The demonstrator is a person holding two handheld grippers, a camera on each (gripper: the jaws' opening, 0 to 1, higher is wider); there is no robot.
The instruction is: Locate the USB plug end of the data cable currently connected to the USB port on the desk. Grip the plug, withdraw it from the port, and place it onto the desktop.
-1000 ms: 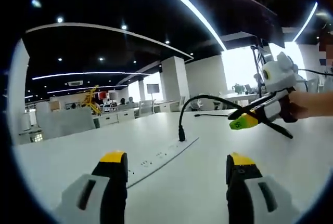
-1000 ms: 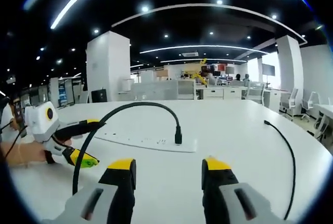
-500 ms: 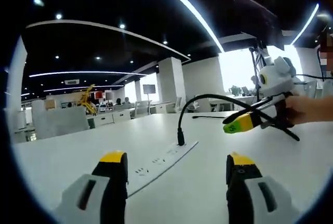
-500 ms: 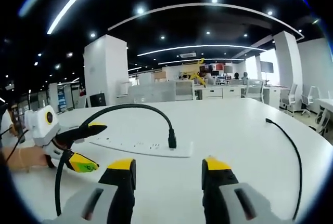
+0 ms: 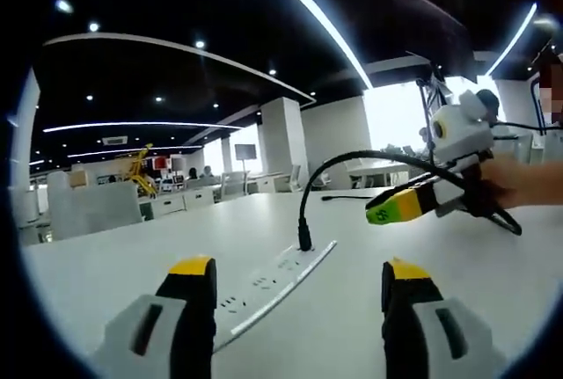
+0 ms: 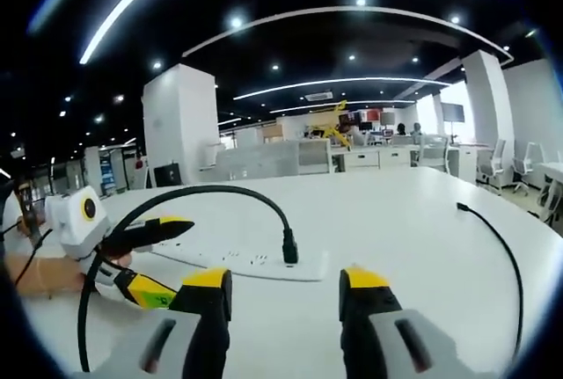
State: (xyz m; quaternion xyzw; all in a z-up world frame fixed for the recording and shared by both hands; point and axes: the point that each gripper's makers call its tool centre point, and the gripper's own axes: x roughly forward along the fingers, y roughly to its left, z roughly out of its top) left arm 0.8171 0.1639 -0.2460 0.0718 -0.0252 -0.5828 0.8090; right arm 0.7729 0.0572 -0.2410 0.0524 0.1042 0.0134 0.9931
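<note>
A black USB plug (image 5: 303, 236) stands upright in a white power strip (image 5: 264, 280) set flat in the white desk (image 5: 114, 243). Its black cable (image 5: 361, 157) arcs up and away to the right. My left gripper (image 5: 298, 268) is open, short of the strip, with the plug ahead between its jaws. The right gripper (image 5: 413, 203) comes in from the right, open, beside the cable arc. In the right gripper view the plug (image 6: 288, 247) sits just beyond my open right gripper (image 6: 286, 279), and the left gripper (image 6: 158, 256) is at the left, jaws apart around the cable (image 6: 211, 192).
A second black cable (image 6: 497, 243) lies loose on the desk (image 6: 396, 212) at the right. A person's hand (image 5: 528, 181) holds the right gripper. Office desks, chairs and white pillars (image 6: 180, 120) stand far behind.
Both cameras have crept closer to the plug, and the strip looks larger. In the right gripper view the left gripper has shifted right, nearer the cable. The plug stays in the strip.
</note>
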